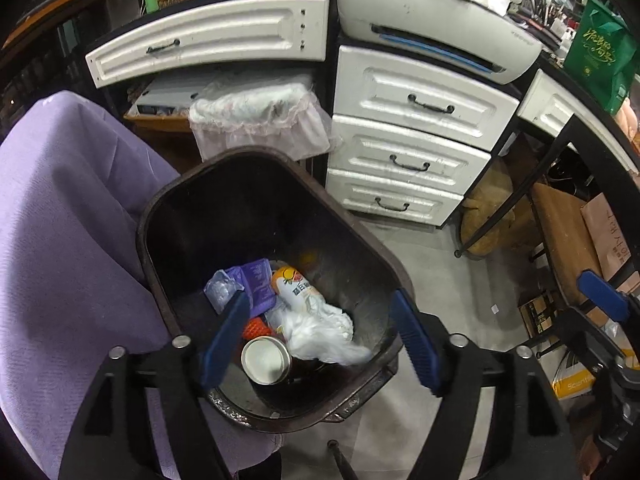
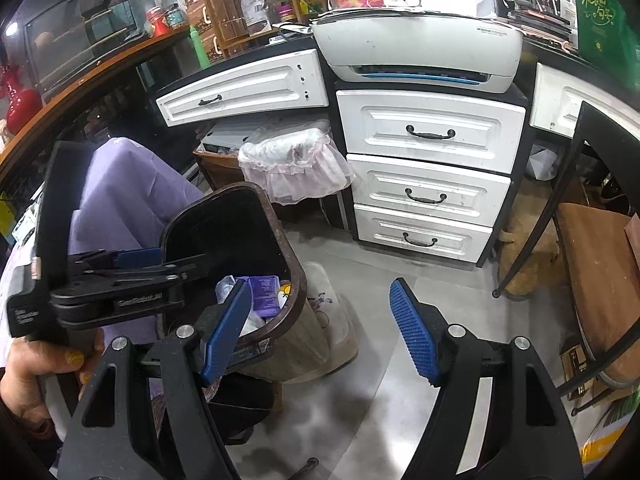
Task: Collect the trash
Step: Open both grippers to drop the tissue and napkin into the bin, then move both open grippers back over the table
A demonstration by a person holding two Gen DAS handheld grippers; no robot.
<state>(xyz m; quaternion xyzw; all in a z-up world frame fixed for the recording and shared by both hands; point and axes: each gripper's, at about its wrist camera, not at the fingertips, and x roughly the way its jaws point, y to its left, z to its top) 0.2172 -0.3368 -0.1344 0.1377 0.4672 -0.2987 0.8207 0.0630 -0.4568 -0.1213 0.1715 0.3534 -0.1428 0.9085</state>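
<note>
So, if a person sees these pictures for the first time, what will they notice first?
Probably the dark trash bin on the floor, directly below the open left gripper, with a white crumpled bag, a printed bottle and a purple packet inside. Behind it stand white drawers, and a purple cover hangs at the left.

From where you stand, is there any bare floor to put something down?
Yes: the grey floor between the brown bin, the white drawers and the round wooden table is bare. Crowded spots: under that table, boxes; left of the bin, a purple-covered chair. The bin already holds trash.
</note>
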